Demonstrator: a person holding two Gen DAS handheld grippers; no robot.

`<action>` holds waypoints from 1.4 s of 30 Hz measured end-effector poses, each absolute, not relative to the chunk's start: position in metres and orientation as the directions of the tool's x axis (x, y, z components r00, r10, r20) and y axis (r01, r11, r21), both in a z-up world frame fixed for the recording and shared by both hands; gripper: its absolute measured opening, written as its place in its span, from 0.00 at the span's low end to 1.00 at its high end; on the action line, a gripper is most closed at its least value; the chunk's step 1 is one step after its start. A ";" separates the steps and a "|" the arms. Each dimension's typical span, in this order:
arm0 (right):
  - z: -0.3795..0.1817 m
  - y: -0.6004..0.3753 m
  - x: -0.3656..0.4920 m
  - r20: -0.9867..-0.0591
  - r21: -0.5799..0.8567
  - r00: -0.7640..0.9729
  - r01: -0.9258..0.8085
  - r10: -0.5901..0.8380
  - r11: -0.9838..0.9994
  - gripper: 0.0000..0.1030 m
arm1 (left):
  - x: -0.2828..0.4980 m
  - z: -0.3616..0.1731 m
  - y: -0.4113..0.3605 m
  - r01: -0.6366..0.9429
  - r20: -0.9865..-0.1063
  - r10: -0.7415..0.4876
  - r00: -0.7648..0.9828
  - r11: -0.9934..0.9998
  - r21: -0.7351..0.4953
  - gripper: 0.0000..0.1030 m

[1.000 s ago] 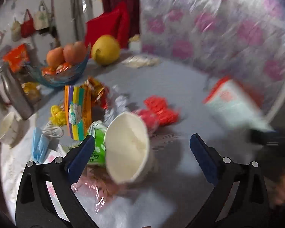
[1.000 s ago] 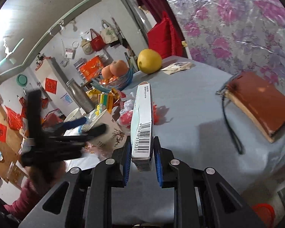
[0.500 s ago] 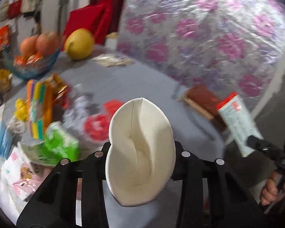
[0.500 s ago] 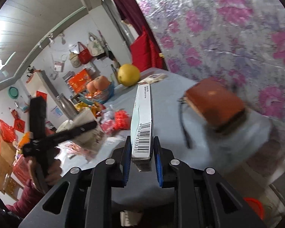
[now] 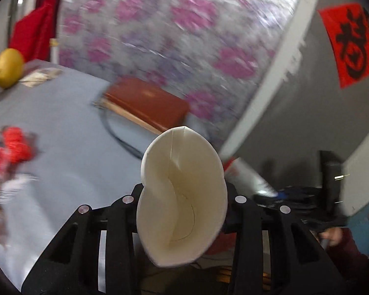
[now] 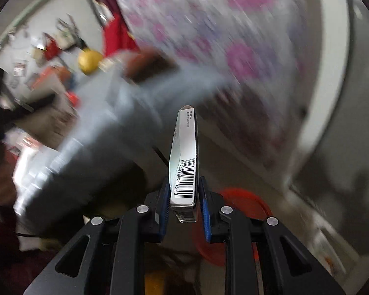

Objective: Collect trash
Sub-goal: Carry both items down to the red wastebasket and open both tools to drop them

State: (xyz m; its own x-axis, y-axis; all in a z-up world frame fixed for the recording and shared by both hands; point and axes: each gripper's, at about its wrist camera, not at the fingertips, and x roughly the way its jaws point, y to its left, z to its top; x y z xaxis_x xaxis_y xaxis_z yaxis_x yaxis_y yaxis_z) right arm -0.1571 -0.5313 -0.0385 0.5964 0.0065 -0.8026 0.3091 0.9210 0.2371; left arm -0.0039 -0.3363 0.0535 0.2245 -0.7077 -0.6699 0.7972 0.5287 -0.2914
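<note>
My left gripper (image 5: 184, 196) is shut on a squashed white paper cup (image 5: 182, 196), whose open mouth faces the camera; the fingers are mostly hidden behind it. It hangs past the grey table's (image 5: 61, 132) right edge. My right gripper (image 6: 184, 209) is shut on a flat white box with a barcode (image 6: 185, 162), held edge-up between the blue pads (image 6: 164, 209). Below it, on the floor, lies a red round bin (image 6: 243, 201), partly hidden by the fingers. In the left wrist view the other gripper (image 5: 295, 196) and the box (image 5: 248, 174) show blurred at the lower right.
A brown wallet with a black cord (image 5: 147, 103) lies near the table's right edge. A yellow pomelo (image 5: 8, 67) and red wrappers (image 5: 9, 145) stay on the table. A floral-covered wall (image 5: 172, 36) stands behind, with a grey wall and a red paper sign (image 5: 349, 41) at right.
The left gripper closed on the paper cup and carried it right, off the table's edge. The right gripper swung right and downward with the box, bringing the red bin into view.
</note>
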 end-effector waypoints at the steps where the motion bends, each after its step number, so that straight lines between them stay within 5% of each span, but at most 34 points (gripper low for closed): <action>1: -0.058 -0.539 -0.160 -0.828 0.234 0.560 0.332 0.009 0.914 0.22 | -0.010 0.048 -0.348 0.807 -0.681 -0.705 0.200 0.513 -0.294 0.39; 6: -0.150 -0.572 -0.169 -0.897 0.309 0.426 0.417 0.117 0.855 0.24 | -0.035 0.012 -0.398 0.841 -0.746 -0.659 0.095 0.455 -0.294 0.39; 10: -0.192 -0.594 -0.181 -0.916 0.326 0.380 0.510 0.131 0.796 0.44 | -0.046 -0.023 -0.432 0.859 -0.800 -0.599 0.017 0.418 -0.295 0.39; 19: -0.135 -0.656 -0.217 -0.850 0.339 0.526 0.600 -0.037 0.725 0.55 | -0.068 -0.082 -0.499 0.878 -0.862 -0.491 -0.125 0.350 -0.327 0.43; 25: -0.125 -0.665 -0.226 -0.817 0.373 0.574 0.594 -0.050 0.713 0.56 | -0.072 -0.075 -0.507 0.887 -0.871 -0.486 -0.071 0.369 -0.278 0.82; 42: -0.040 -0.598 -0.189 -0.731 0.321 0.680 0.417 -0.057 0.850 0.61 | -0.036 0.011 -0.412 0.810 -0.767 -0.594 0.241 0.558 -0.178 0.90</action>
State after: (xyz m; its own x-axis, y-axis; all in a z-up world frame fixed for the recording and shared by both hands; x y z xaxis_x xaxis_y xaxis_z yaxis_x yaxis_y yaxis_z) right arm -0.1893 -0.5977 -0.0398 0.6801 -0.0573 -0.7308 0.4169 0.8503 0.3213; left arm -0.0356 -0.4124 0.0110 0.2414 -0.5941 -0.7673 0.8103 0.5585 -0.1775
